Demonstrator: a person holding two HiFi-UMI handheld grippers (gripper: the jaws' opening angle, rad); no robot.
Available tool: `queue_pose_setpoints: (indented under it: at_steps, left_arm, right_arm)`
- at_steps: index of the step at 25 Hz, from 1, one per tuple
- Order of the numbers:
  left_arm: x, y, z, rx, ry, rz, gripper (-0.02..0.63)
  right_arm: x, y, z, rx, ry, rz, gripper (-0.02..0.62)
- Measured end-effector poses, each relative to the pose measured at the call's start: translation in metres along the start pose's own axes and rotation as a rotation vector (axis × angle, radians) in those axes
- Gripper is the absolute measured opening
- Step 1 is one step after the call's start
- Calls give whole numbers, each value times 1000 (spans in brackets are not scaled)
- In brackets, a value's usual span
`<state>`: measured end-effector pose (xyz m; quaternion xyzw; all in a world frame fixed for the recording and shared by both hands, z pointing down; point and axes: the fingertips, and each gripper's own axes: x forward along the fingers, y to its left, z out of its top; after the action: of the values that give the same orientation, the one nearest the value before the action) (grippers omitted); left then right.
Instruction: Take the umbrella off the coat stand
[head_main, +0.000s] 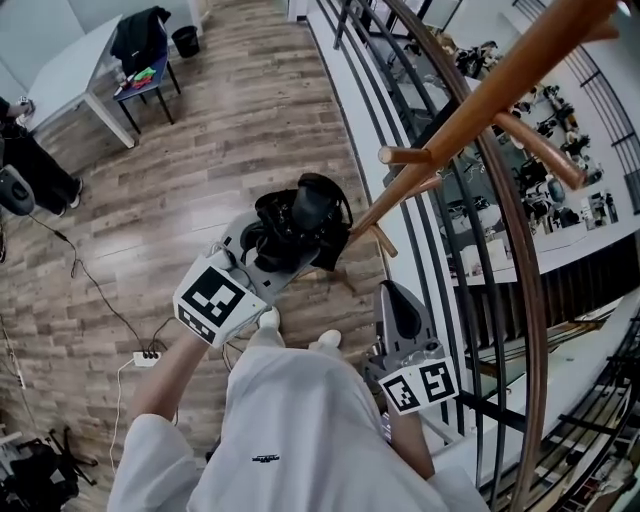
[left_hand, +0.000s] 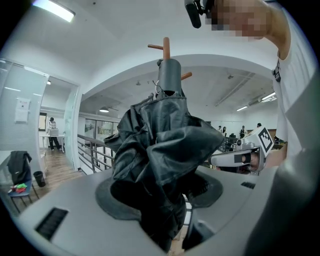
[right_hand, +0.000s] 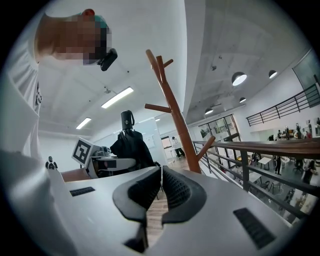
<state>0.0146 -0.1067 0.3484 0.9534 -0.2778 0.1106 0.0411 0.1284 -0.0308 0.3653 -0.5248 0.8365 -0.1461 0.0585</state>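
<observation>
Floorboards (head_main: 250, 110) under upright, handle-up umbrella (head_main: 298, 228)

The coat stand (head_main: 475, 112) runs past the head view's upper edge.

The umbrella (left_hand: 160, 150) was black cloth, crumpled, with a faint sheen along its folds; its handle (left_hand: 170, 76) looked like matt grey plastic. The coat stand (head_main: 470, 110) was smooth, varnished reddish wood. The left claw (left_hand: 165, 192) and right claw (right_hand: 160, 186) had matt pale grey plastic shells, the right one's pads (right_hand: 177, 189) dark and ribbed. The floor (head_main: 230, 120) was satin wood plank.
</observation>
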Motion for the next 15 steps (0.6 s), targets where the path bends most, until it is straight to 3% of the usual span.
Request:
queue_pose_setpoints:
  at_steps: [15]
  left_arm:
    - [-32, -19, -24, -124, -18, 88, 250]
  right_arm:
    - [-5, -7, 1, -35, -2, -23, 35]
